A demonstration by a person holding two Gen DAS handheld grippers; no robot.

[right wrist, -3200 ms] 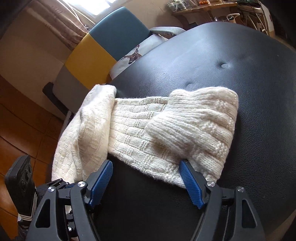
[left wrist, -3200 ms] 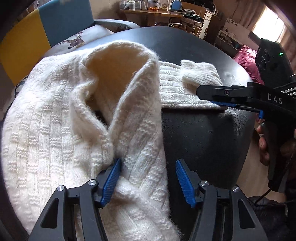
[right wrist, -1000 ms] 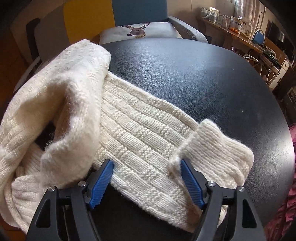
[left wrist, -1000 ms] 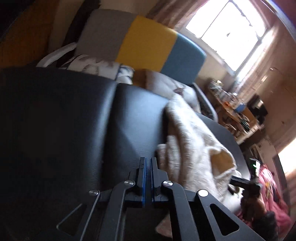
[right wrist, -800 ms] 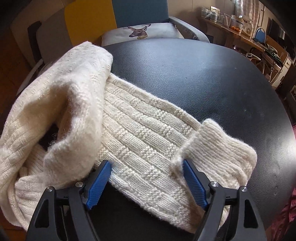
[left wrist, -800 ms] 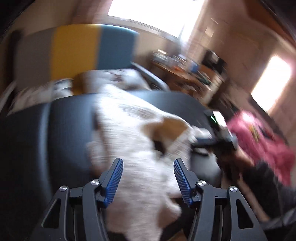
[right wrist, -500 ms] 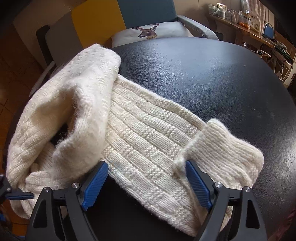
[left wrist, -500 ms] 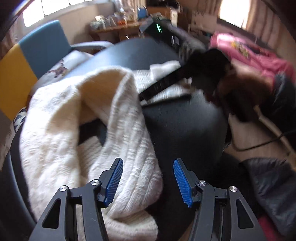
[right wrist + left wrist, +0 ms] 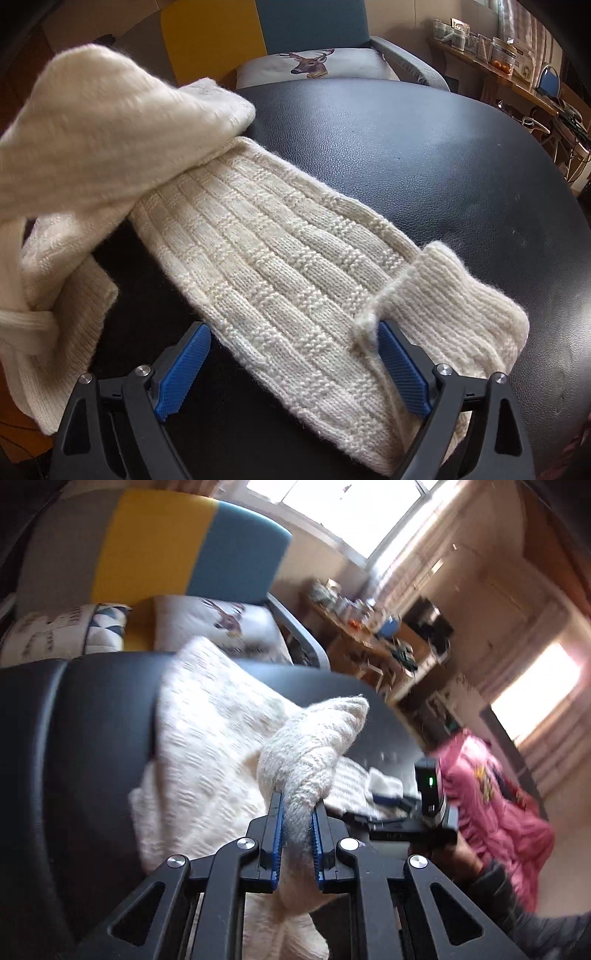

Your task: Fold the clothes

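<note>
**Supervisor:** Where are you in the fold?

**Operator:** Early, I'd say. I'm holding the cream knit sweater (image 9: 207, 746) on the black padded surface (image 9: 424, 155). My left gripper (image 9: 297, 834) is clamped on a bunched roll of the knit, with the wool squeezed between the blue pads (image 9: 276, 834), and I'm lifting that part clear of the surface.

**Supervisor:** And the right?

**Operator:** My right gripper (image 9: 291, 373) is spread wide, gripping nothing. Its fingers are straddling the near edge of the sleeve (image 9: 280, 266), which is lying flat and stretched out across the surface, with the cuff (image 9: 454, 306) turned back on itself at the far right end. The right-hand pad looks to be just beside the cuff's edge; I cannot tell whether it is touching.

**Supervisor:** So what's done?

**Operator:** Little that I can point to. The sleeve is laid straight, but the body is raised in a loose hump at the left, draping over the sleeve's upper end, and a ribbed edge (image 9: 59, 332) is hanging in folds beneath it. No tidy rectangle yet.

**Supervisor:** What's left?

**Operator:** By my reckoning, nearly everything: laying the lifted part down flat, bringing the sleeve in over the body, then folding the body. The other sleeve I cannot make out.
</note>
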